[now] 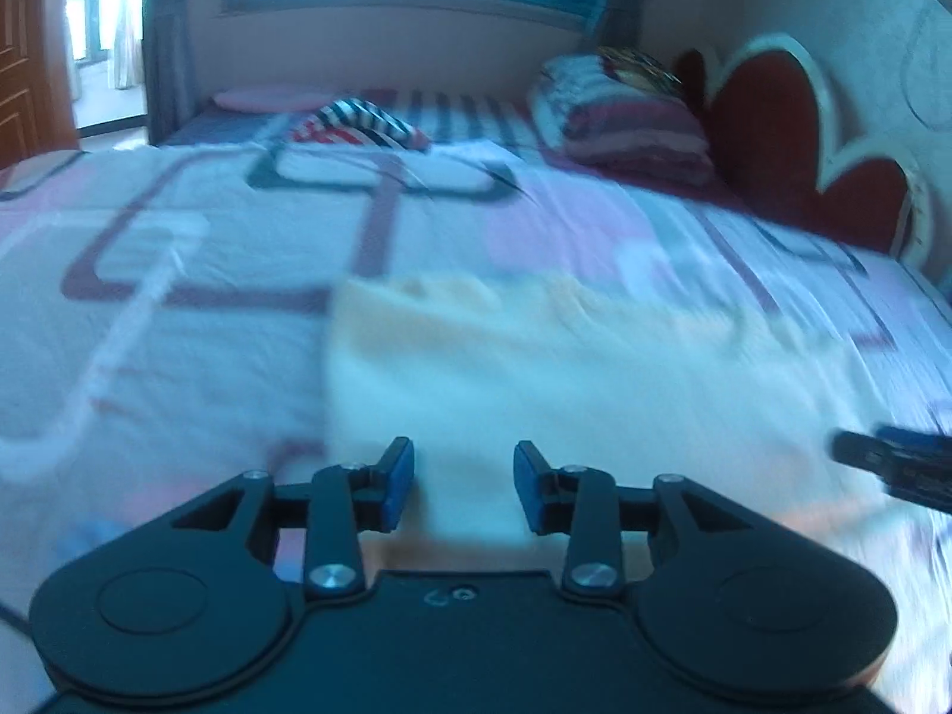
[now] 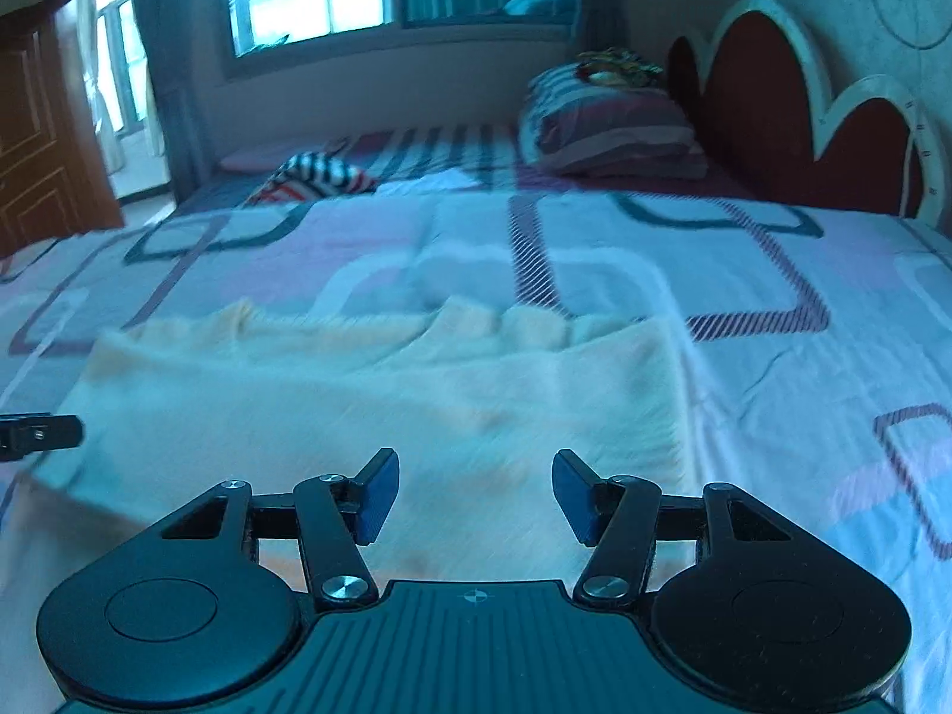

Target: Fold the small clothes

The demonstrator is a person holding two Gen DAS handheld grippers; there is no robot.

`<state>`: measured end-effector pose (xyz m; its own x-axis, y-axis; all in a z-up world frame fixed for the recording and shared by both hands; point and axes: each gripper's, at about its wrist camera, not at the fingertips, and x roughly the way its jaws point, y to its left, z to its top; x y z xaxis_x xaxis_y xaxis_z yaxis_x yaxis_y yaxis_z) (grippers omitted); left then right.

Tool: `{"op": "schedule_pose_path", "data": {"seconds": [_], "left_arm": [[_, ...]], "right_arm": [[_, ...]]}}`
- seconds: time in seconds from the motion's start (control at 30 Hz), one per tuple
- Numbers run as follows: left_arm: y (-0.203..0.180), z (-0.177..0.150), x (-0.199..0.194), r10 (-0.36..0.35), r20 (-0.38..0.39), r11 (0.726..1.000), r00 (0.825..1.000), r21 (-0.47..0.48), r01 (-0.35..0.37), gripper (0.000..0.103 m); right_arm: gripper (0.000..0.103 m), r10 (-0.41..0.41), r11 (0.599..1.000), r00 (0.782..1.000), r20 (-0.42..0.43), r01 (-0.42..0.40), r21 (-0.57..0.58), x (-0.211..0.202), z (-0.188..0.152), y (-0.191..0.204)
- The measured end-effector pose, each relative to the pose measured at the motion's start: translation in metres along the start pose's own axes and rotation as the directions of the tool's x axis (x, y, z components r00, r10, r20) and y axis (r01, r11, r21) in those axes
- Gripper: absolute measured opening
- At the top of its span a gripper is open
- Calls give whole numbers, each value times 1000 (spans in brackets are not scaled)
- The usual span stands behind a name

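Note:
A pale cream garment [image 1: 565, 381] lies flat on the patterned bedspread, folded into a rough rectangle with its far edge rumpled; it fills the middle of the right wrist view as the same cream garment [image 2: 369, 404]. My left gripper [image 1: 464, 485] hovers over its near left part, jaws apart with nothing between the blue pads. My right gripper [image 2: 473, 497] hangs over its near right part, jaws wider apart and holding nothing. The right gripper's black tip [image 1: 892, 464] shows at the right edge of the left wrist view, and the left gripper's tip [image 2: 38, 434] at the left edge of the right wrist view.
The bedspread [image 2: 773, 357] has pink, white and dark rectangle patterns. A striped garment [image 1: 357, 122] lies farther back on the bed. Folded striped bedding [image 2: 613, 125] is stacked by the red heart-shaped headboard [image 2: 791, 137]. A window and curtains stand behind.

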<state>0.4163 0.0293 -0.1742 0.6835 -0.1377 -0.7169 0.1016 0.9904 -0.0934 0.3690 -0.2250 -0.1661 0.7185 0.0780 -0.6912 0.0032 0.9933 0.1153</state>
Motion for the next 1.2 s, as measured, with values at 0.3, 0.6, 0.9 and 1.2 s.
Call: {"op": "schedule_pose_path", "data": {"seconds": [0.3, 0.6, 0.9, 1.2], "left_arm": [[-10, -8, -16, 29, 10, 1000, 1000, -2, -29, 39], [-49, -44, -26, -7, -40, 998, 999, 56, 9, 42], [-37, -59, -42, 63, -55, 998, 997, 26, -61, 43], [-77, -84, -61, 35, -71, 999, 997, 27, -33, 46]], "right_arm": [[58, -60, 996, 998, -32, 62, 71, -9, -9, -24], [58, 53, 998, 997, -48, -54, -26, -35, -35, 17], [58, -30, 1000, 995, -97, 29, -12, -49, -62, -24], [58, 155, 983, 983, -102, -164, -85, -77, -83, 17]]}}
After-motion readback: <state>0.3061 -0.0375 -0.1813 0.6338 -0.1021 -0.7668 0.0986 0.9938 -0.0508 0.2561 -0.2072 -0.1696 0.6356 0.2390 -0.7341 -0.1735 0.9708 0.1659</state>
